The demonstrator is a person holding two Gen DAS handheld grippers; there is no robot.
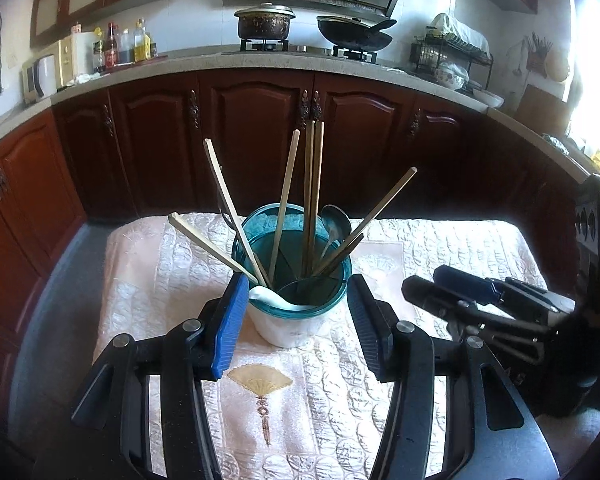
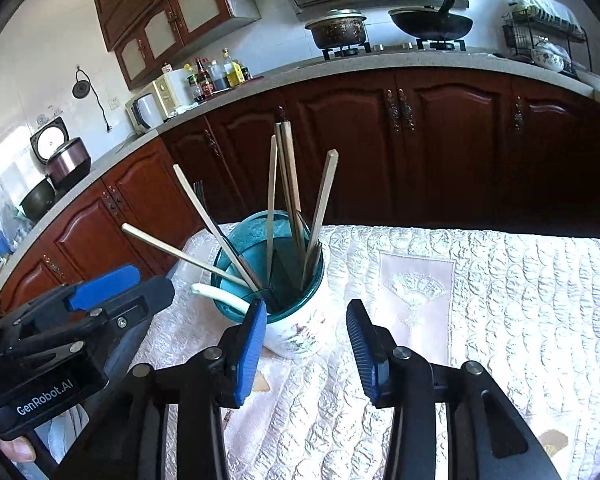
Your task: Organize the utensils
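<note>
A white utensil holder with a teal insert [image 1: 296, 312] stands upright on the quilted cloth; it also shows in the right wrist view [image 2: 300, 328]. Several wooden chopsticks [image 1: 284, 196] fan out of it, with a metal spoon [image 1: 334, 220] and a white ceramic spoon [image 1: 268, 296] whose handle sticks out in the right wrist view [image 2: 220, 298]. A dark fork [image 2: 200, 196] stands behind. My left gripper [image 1: 298, 312] is open, its fingers on either side of the holder, apart from it. My right gripper [image 2: 308, 336] is open and empty, just right of the holder's front.
The pink-white quilted cloth [image 1: 340, 392] covers the table, with dark floor past its left edge. The right gripper's body [image 1: 480, 300] lies to the right of the holder. Dark red kitchen cabinets [image 1: 260, 132] and a counter with pots stand behind.
</note>
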